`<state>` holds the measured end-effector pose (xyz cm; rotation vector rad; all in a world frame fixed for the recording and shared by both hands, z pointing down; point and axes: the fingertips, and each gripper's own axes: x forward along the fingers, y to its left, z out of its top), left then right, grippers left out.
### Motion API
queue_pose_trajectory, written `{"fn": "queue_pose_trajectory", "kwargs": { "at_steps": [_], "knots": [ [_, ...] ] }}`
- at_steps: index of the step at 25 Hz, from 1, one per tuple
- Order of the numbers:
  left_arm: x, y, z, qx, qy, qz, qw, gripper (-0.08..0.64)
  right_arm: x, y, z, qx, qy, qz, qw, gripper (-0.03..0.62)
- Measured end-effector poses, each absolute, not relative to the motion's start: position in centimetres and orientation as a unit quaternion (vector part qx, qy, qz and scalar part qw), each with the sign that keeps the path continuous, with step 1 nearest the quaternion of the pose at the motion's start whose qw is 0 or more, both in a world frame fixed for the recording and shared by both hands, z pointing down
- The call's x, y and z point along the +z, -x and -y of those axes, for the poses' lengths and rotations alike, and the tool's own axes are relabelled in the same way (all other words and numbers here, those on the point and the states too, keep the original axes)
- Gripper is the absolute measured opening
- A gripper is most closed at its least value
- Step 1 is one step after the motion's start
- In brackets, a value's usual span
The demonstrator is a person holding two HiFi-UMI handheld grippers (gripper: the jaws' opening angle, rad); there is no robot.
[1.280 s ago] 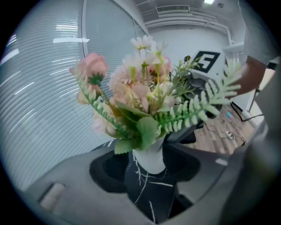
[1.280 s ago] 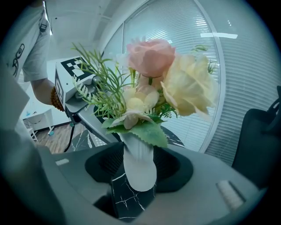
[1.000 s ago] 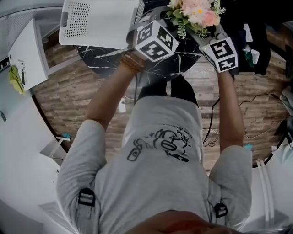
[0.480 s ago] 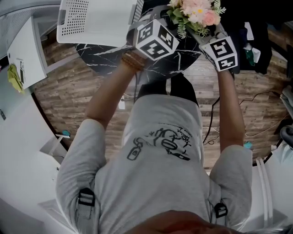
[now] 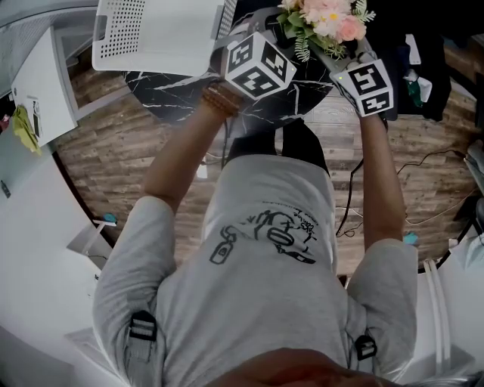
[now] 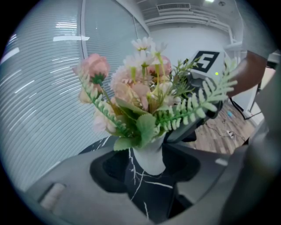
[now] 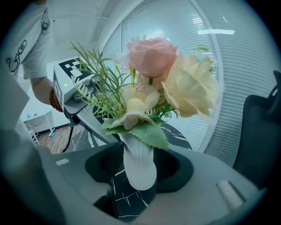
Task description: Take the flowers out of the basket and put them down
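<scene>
A bouquet of pink and cream flowers (image 5: 325, 21) with green fern sprigs stands in a small white vase (image 7: 139, 169), out of the white perforated basket (image 5: 162, 34). It is over the black marble table (image 5: 291, 94), at its right side. My right gripper (image 7: 139, 173) is shut on the vase, ribbed pads tight against both sides. From the opposite side, my left gripper (image 6: 148, 163) also has the vase (image 6: 149, 157) between its jaws and holds it. Each gripper's marker cube faces the other across the blooms. I cannot tell whether the vase foot touches the table.
The basket sits on the table's left part, beside my left gripper's cube (image 5: 257, 64). A dark office chair (image 7: 259, 132) stands to the right of the table. Cables (image 5: 423, 219) lie on the wooden floor, and a white cabinet (image 5: 45, 83) is at the left.
Hardly anything differs: both grippers stay closed on the vase in the same spot, and only the head view shifts a little.
</scene>
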<state>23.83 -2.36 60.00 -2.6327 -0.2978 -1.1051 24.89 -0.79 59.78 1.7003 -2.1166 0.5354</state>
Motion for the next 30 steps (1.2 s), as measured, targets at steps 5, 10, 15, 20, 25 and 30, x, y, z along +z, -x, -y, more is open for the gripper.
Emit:
{"fn": "queue_pose_trajectory", "kwargs": {
  "at_steps": [5,10,15,20,25,30],
  "knots": [
    [60.2,-23.7,2.2,-0.382,0.907,0.099,0.144,0.233,60.2,-24.8,0.4,0.191,-0.607,0.750,0.182,0.219],
    [60.1,-23.8,2.2,-0.382,0.908,0.096,0.144,0.230,59.9,-25.0,0.6,0.187,-0.614,0.743,0.189,0.227],
    [59.9,-23.0,2.3,-0.385,0.910,0.087,0.127,0.230,60.0,-24.9,0.0,0.201,-0.613,0.737,0.200,0.229],
    [58.2,-21.3,2.5,-0.375,0.919,0.059,0.102,0.221,58.9,-24.8,-1.5,0.211,-0.617,0.732,0.196,0.215],
    [55.2,-19.2,2.1,-0.347,0.935,0.026,0.065,0.189,56.8,-23.6,-3.7,0.222,-0.615,0.734,0.183,0.191],
    [51.4,-16.4,0.8,-0.301,0.953,-0.003,0.013,0.144,53.5,-20.7,-5.4,0.217,-0.601,0.754,0.156,0.158]
  ]
}}
